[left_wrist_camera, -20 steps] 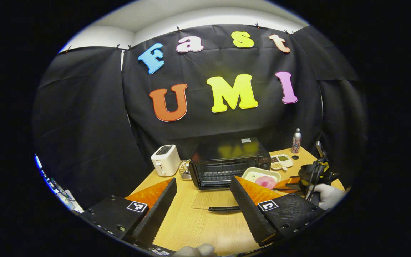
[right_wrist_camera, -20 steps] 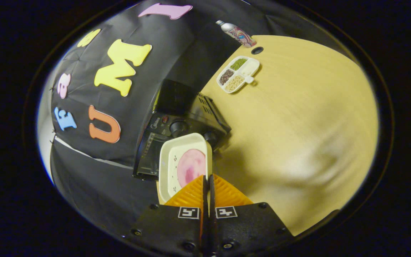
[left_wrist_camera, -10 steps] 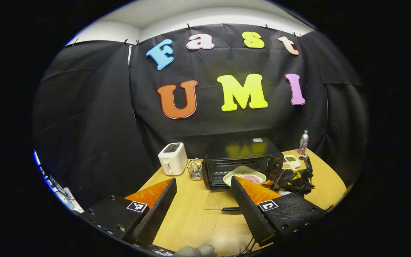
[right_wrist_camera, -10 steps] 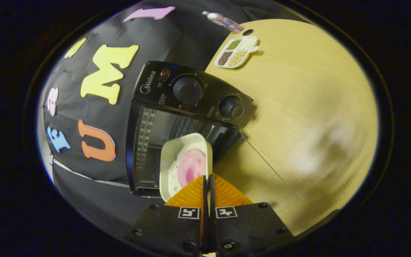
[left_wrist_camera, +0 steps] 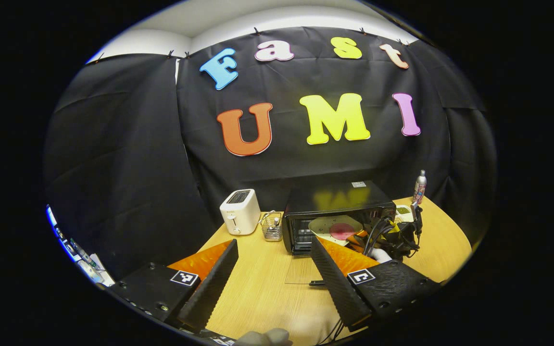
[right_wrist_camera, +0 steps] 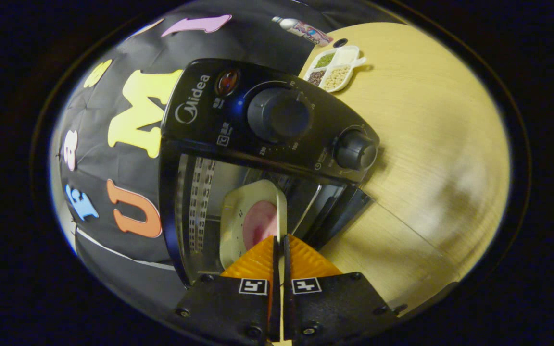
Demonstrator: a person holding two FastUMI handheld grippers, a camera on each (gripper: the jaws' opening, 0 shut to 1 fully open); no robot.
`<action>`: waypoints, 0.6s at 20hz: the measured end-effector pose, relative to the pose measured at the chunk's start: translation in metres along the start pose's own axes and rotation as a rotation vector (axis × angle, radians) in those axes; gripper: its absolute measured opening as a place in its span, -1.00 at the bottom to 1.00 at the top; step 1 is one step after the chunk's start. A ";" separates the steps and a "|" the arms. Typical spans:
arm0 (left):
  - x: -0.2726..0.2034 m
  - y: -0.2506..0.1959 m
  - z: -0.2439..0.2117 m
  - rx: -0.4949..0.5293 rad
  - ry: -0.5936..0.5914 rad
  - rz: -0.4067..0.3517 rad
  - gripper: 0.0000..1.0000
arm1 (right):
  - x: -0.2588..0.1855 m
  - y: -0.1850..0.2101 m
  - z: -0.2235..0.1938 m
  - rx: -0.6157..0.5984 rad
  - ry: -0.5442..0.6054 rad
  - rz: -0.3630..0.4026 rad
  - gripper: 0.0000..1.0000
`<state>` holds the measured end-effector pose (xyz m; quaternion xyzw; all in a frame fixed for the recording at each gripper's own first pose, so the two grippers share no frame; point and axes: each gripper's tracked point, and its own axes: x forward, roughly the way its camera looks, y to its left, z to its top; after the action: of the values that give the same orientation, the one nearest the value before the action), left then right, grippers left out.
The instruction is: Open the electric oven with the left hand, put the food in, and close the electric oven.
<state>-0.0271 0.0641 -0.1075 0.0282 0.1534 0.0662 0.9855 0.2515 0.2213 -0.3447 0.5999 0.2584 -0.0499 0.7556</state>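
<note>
The black electric oven (left_wrist_camera: 337,211) stands at the back of the wooden table with its glass door (left_wrist_camera: 306,269) folded down flat. A cream plate (right_wrist_camera: 248,221) carrying a pink slice of food (right_wrist_camera: 259,223) is partly inside the oven's mouth (right_wrist_camera: 200,192), with my right gripper (right_wrist_camera: 279,242) shut on its rim. In the left gripper view the plate (left_wrist_camera: 332,226) sits in the oven opening, and the right gripper (left_wrist_camera: 392,238) and a hand are just behind it. My left gripper (left_wrist_camera: 272,269) hovers open in front of the oven door, holding nothing.
A white toaster (left_wrist_camera: 240,211) and a wire basket (left_wrist_camera: 272,226) stand left of the oven. A divided snack tray (right_wrist_camera: 337,72) and a spray bottle (left_wrist_camera: 420,186) lie to its right. The oven knobs (right_wrist_camera: 279,115) sit close to the plate.
The right gripper has carried the plate forward from in front of the oven into its opening. The left gripper has drawn back and shifted left, still open.
</note>
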 end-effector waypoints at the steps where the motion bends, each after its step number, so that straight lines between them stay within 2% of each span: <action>1: 0.001 0.000 0.001 -0.005 0.001 0.004 0.94 | 0.002 0.006 0.002 0.000 -0.010 0.023 -0.87; 3: 0.003 0.000 0.001 -0.017 0.005 0.007 0.94 | 0.000 0.010 0.000 -0.031 0.009 0.038 -0.76; 5: 0.006 -0.002 0.001 -0.023 0.006 0.007 0.94 | 0.001 0.020 -0.002 -0.039 0.031 0.072 -0.82; 6: 0.006 -0.002 0.002 -0.020 0.002 0.007 0.94 | -0.004 0.021 0.000 -0.053 0.030 0.074 -0.54; 8: 0.007 0.000 0.004 -0.009 -0.010 0.011 0.94 | -0.009 0.024 -0.001 -0.105 0.054 0.064 -0.43; 9: 0.005 -0.001 0.005 -0.009 -0.014 0.009 0.94 | -0.015 0.020 -0.003 -0.164 0.073 0.038 -0.26; 10: 0.005 -0.001 0.005 -0.014 -0.015 0.005 0.94 | -0.021 0.018 -0.001 -0.224 0.082 0.026 0.02; 12: 0.005 0.000 0.006 -0.017 -0.020 0.001 0.94 | -0.038 0.022 0.003 -0.327 0.075 0.026 0.29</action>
<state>-0.0211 0.0647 -0.1034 0.0207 0.1428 0.0678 0.9872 0.2281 0.2159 -0.3074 0.4735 0.2832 0.0252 0.8336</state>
